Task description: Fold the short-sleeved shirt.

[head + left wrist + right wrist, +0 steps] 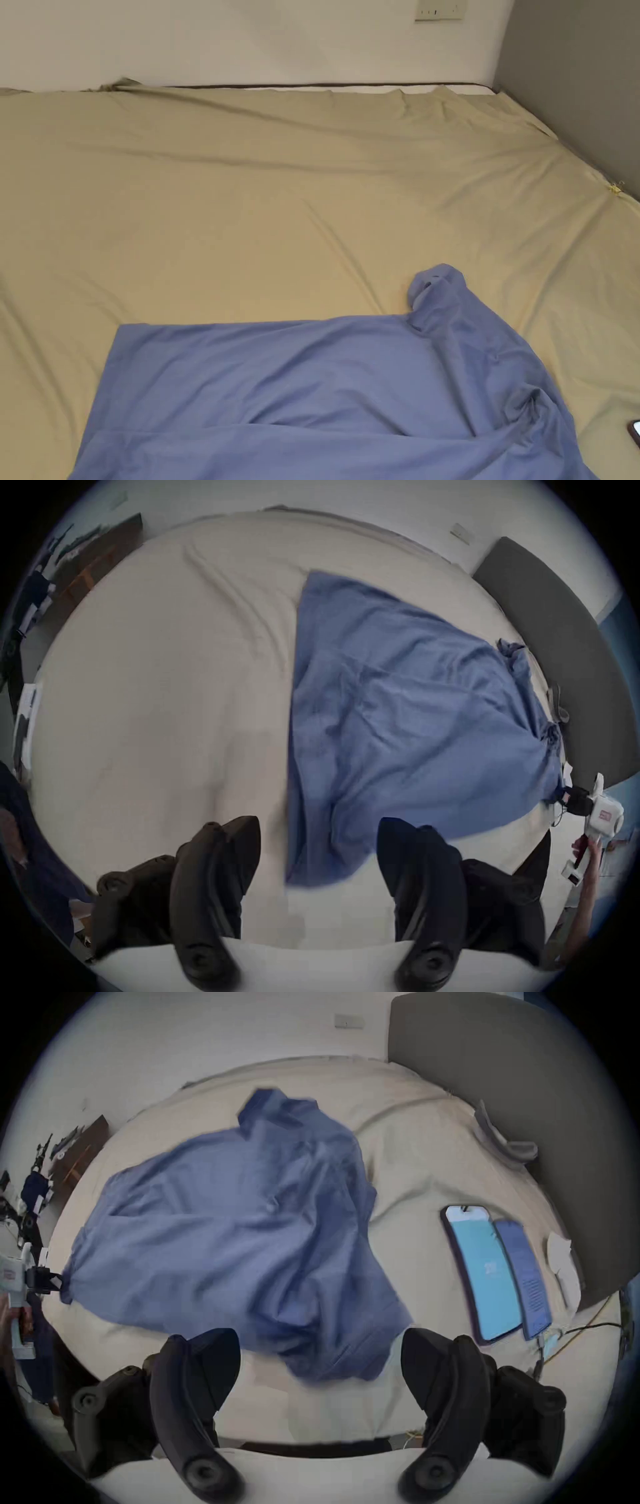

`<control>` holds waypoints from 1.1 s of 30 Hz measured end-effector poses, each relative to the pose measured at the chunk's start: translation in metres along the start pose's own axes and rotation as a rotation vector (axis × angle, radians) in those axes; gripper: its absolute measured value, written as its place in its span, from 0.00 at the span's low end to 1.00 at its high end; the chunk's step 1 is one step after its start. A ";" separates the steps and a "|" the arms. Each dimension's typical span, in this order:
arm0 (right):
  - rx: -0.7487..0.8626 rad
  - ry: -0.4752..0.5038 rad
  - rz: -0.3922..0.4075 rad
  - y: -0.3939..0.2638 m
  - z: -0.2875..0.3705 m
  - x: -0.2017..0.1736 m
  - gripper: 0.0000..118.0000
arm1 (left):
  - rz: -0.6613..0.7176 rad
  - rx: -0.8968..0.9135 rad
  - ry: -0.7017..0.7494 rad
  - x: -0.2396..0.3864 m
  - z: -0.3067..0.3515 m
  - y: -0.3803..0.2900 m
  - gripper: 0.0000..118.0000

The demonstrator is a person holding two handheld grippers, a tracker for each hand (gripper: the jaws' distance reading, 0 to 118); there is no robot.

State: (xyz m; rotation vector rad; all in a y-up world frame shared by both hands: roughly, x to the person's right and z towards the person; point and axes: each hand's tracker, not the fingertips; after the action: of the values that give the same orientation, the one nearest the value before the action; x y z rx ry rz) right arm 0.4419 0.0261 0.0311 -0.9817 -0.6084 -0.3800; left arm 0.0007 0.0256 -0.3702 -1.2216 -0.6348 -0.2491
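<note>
1. Two grippers hang over a blue short-sleeved shirt [325, 387] that lies on a beige bed sheet [250, 206], near the bed's front edge and towards its right side.

2. The left gripper [317, 823] has its jaws spread wide. A corner of the shirt lies on the sheet below the gap, and neither jaw presses on it.

3. The right gripper [320, 1335] is likewise spread. The bunched end of the shirt sits beyond its jaws, and nothing is pinched.

4. In the head view, the left part of the shirt lies fairly flat with one straight edge. The right part is heaped in deep creases, with a rumpled peak pointing up the bed.

5. No neat fold can be seen, so the task appears to be at its very start. The bunched end probably needs to be drawn out and smoothed before the sleeves and sides can be turned in and the body doubled over.

6. A phone [483, 1272] with a lit screen lies on the sheet just to the shirt's right, clear of the cloth.
</note>
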 end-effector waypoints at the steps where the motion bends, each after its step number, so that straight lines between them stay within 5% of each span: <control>1: 0.030 -0.014 0.002 0.004 0.019 -0.005 0.87 | -0.020 0.062 0.022 0.001 0.025 -0.005 0.68; 3: 0.080 -0.005 0.009 0.009 0.053 -0.015 0.87 | 0.018 0.126 0.030 0.001 0.070 -0.015 0.66; 4: 0.103 0.005 0.004 0.012 0.067 -0.022 0.82 | 0.058 0.160 0.007 0.002 0.092 -0.024 0.57; 5: 0.132 0.028 0.016 0.015 0.079 -0.030 0.65 | 0.069 0.223 -0.031 0.004 0.110 -0.031 0.26; 6: 0.179 0.042 0.042 0.016 0.086 -0.038 0.18 | 0.048 0.261 -0.071 0.006 0.121 -0.031 0.00; 7: 0.210 0.031 0.058 0.019 0.090 -0.047 0.02 | 0.044 0.272 -0.114 0.008 0.126 -0.029 0.00; 9: 0.271 -0.028 0.053 0.021 0.086 -0.063 0.02 | 0.044 0.265 -0.197 0.012 0.130 -0.020 0.00; 16: 0.282 0.083 0.069 0.042 0.073 -0.093 0.02 | -0.095 0.321 -0.033 0.047 0.059 0.128 0.00; 20: 0.277 0.108 0.053 0.050 0.063 -0.093 0.02 | -0.020 0.250 0.010 0.046 -0.027 0.219 0.01; 22: 0.266 0.109 0.055 0.052 0.058 -0.096 0.02 | -0.020 0.141 0.027 0.043 -0.080 0.253 0.60; 23: 0.257 0.106 0.051 0.053 0.056 -0.096 0.02 | -0.024 0.110 0.048 0.043 -0.102 0.261 0.75; 29: 0.200 0.108 0.050 0.053 0.039 -0.093 0.02 | -0.123 -0.046 0.117 0.043 -0.174 0.269 0.69; 30: 0.195 0.107 0.053 0.053 0.037 -0.093 0.02 | -0.132 0.013 0.117 0.045 -0.162 0.266 0.43; 31: 0.192 0.103 0.058 0.052 0.034 -0.091 0.02 | -0.129 0.021 0.080 0.045 -0.152 0.267 0.07; 33: 0.180 0.106 0.060 0.056 0.026 -0.087 0.02 | -0.116 0.044 0.069 0.041 -0.134 0.262 0.02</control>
State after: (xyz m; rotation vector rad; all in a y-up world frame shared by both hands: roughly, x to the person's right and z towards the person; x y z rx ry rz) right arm 0.3976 0.0798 -0.0498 -0.8003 -0.5066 -0.3159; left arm 0.2085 -0.0033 -0.5810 -1.1313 -0.6490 -0.3709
